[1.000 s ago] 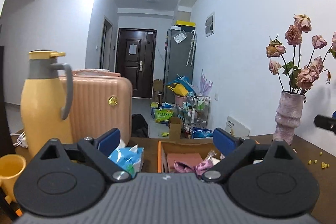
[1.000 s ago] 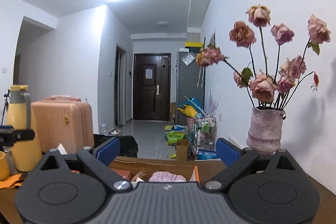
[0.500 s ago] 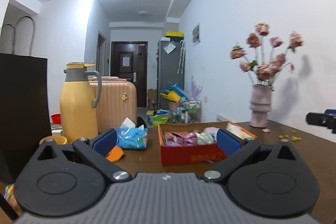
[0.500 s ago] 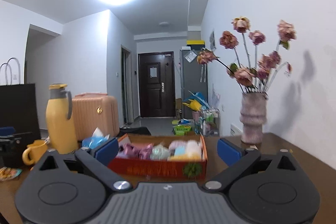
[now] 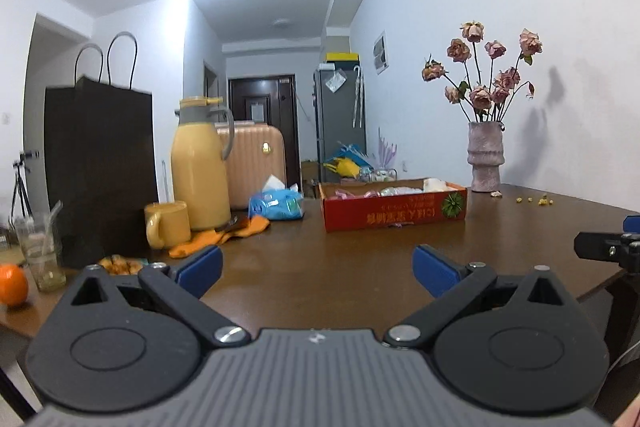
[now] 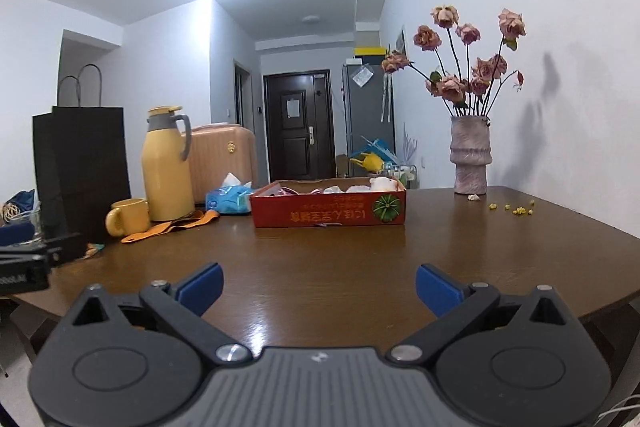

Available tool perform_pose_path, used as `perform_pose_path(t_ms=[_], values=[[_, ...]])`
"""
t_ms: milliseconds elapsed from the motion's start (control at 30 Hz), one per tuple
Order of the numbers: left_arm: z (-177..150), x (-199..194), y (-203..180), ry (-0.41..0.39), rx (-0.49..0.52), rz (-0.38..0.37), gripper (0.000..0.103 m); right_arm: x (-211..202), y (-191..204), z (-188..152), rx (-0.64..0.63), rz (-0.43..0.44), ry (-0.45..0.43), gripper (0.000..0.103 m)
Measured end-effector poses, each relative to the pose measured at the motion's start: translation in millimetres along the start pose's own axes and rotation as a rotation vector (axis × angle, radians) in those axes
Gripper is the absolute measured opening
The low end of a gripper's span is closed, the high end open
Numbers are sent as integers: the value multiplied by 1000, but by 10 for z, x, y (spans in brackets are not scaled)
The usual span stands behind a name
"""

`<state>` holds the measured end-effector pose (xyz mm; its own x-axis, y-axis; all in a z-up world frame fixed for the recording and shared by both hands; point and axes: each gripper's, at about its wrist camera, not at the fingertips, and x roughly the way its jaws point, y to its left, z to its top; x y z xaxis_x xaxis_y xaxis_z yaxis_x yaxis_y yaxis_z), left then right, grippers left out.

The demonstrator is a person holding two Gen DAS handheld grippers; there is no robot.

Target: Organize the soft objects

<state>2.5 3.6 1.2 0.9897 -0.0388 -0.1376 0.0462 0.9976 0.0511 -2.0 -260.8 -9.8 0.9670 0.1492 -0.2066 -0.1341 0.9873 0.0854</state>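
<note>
A red cardboard box (image 5: 394, 211) (image 6: 328, 213) sits on the brown table (image 5: 320, 267) (image 6: 320, 267), holding several soft pink and white items (image 5: 360, 193) (image 6: 380, 183). My left gripper (image 5: 317, 269) is open and empty, low over the table's near edge, well short of the box. My right gripper (image 6: 319, 287) is open and empty too, also back near the front edge. The right gripper's tip shows at the right edge of the left wrist view (image 5: 608, 250); the left gripper's tip shows at the left edge of the right wrist view (image 6: 32, 259).
Left of the box are a blue tissue pack (image 5: 276, 205), an orange cloth (image 5: 218, 237), a yellow thermos (image 5: 200, 163), a yellow mug (image 5: 166, 225), a black paper bag (image 5: 98, 167), a plastic cup (image 5: 40, 251) and an orange (image 5: 12, 285). A vase of dried roses (image 5: 485, 157) stands far right.
Both grippers have pulled back from over the box toward the table's near edge. The box now looks smaller and farther away. Both stay open and empty.
</note>
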Motion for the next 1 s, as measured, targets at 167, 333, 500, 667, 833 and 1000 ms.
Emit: perform_pose_path(t_ms=[167, 333, 500, 667, 833, 1000], values=[[71, -36, 32, -19, -18, -20, 103, -24, 84, -39, 15, 17, 0, 103], [85, -18, 59, -12, -27, -4, 103, -24, 118, -28, 10, 45, 0, 103], [83, -6, 68, -4, -28, -14, 103, -3, 131, 1, 3, 64, 2, 103], [77, -4, 61, -3, -24, -23, 103, 5, 119, 0, 11, 58, 5, 103], [68, 5, 68, 4, -19, -33, 103, 27, 126, -12, -3, 46, 12, 103], [71, 3, 83, 3, -22, -34, 103, 30, 127, -23, -1, 46, 16, 103]])
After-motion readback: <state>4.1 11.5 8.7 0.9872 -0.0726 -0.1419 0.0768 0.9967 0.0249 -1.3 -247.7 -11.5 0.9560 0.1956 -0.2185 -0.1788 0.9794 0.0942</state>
